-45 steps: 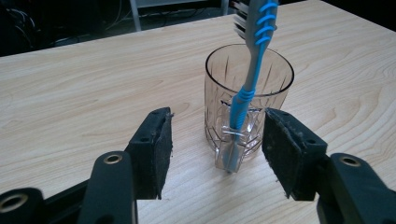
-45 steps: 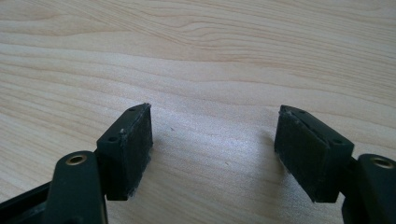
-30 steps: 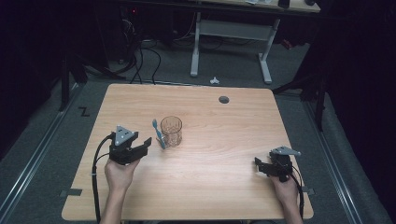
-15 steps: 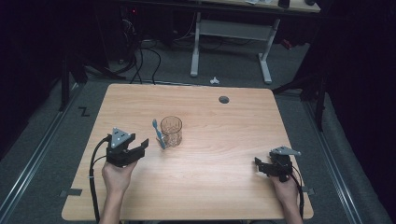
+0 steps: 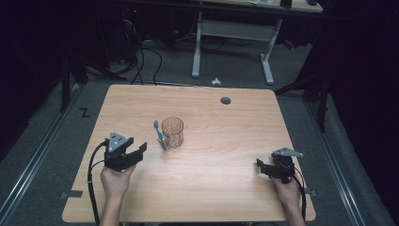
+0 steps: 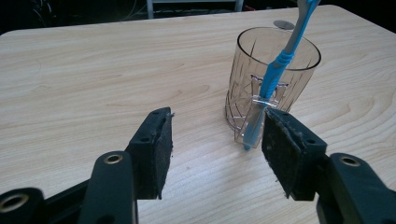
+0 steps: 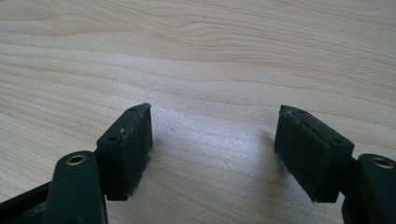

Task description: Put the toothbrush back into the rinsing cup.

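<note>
Left claw withdrawn from toothbrush and cup; both claws spread, holding nothing.

Over the last second the left claw (image 5: 139,149) retreated toward the desk's near-left corner, suggesting a release. The toothbrush (image 5: 160,135) leans outside against the cup (image 5: 172,132), left of desk centre, its long axis near upright, head up. Right claw (image 5: 260,166) idles near-right.

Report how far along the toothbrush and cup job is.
Done: little shows as finished. The blue toothbrush leans against the outside of the clear cup, its lower end on the wooden table. In hand: nothing is gripped; the left gripper is open and points at the toothbrush, short of it. The right gripper is open over bare wood. Left, probably: closing on the toothbrush and moving it.
</note>
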Available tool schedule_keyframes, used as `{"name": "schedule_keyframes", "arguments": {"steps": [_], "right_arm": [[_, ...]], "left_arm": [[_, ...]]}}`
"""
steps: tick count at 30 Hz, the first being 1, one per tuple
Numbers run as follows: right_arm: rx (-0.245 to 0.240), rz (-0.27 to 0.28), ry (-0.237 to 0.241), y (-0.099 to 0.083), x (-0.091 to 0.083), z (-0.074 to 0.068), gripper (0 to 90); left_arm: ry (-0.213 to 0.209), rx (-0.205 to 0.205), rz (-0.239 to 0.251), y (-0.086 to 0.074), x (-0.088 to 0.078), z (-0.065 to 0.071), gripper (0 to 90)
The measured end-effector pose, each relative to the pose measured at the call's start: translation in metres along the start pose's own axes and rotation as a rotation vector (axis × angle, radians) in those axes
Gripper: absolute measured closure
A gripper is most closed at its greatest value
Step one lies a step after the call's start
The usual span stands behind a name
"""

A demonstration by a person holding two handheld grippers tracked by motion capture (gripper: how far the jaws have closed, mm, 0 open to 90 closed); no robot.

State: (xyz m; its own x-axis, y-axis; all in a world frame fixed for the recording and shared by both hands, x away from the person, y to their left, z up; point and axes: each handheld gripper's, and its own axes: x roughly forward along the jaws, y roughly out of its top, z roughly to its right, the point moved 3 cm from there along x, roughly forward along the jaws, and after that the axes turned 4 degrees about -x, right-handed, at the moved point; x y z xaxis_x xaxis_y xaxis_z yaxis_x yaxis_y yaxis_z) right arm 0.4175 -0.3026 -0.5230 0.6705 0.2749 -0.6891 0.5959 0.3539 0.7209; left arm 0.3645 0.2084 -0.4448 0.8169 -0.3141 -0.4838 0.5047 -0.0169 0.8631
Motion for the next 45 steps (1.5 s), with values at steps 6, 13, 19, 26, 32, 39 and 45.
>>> {"name": "schedule_keyframes", "arguments": {"steps": [6, 13, 19, 26, 32, 39, 45], "right_arm": [[0.000, 0.000, 0.000, 0.000, 0.000, 0.000, 28.2], [0.000, 0.000, 0.000, 0.000, 0.000, 0.000, 28.2], [0.000, 0.000, 0.000, 0.000, 0.000, 0.000, 28.2], [0.000, 0.000, 0.000, 0.000, 0.000, 0.000, 28.2], [0.000, 0.000, 0.000, 0.000, 0.000, 0.000, 28.2], [0.000, 0.000, 0.000, 0.000, 0.000, 0.000, 28.2], [-0.001, 0.000, 0.000, 0.000, 0.000, 0.000, 28.2]], "left_arm": [[0.004, -0.011, -0.002, -0.003, -0.001, -0.002, 43.5], [0.008, -0.017, -0.015, -0.010, -0.001, -0.004, 43.5], [0.012, -0.027, -0.019, -0.014, -0.002, -0.007, 43.5], [0.014, -0.040, -0.024, -0.019, -0.002, -0.009, 43.5], [0.018, -0.054, -0.035, -0.025, -0.001, -0.012, 43.5], [0.023, -0.074, -0.049, -0.032, 0.001, -0.015, 43.5], [0.028, -0.079, -0.067, -0.037, 0.004, -0.017, 43.5]]}}
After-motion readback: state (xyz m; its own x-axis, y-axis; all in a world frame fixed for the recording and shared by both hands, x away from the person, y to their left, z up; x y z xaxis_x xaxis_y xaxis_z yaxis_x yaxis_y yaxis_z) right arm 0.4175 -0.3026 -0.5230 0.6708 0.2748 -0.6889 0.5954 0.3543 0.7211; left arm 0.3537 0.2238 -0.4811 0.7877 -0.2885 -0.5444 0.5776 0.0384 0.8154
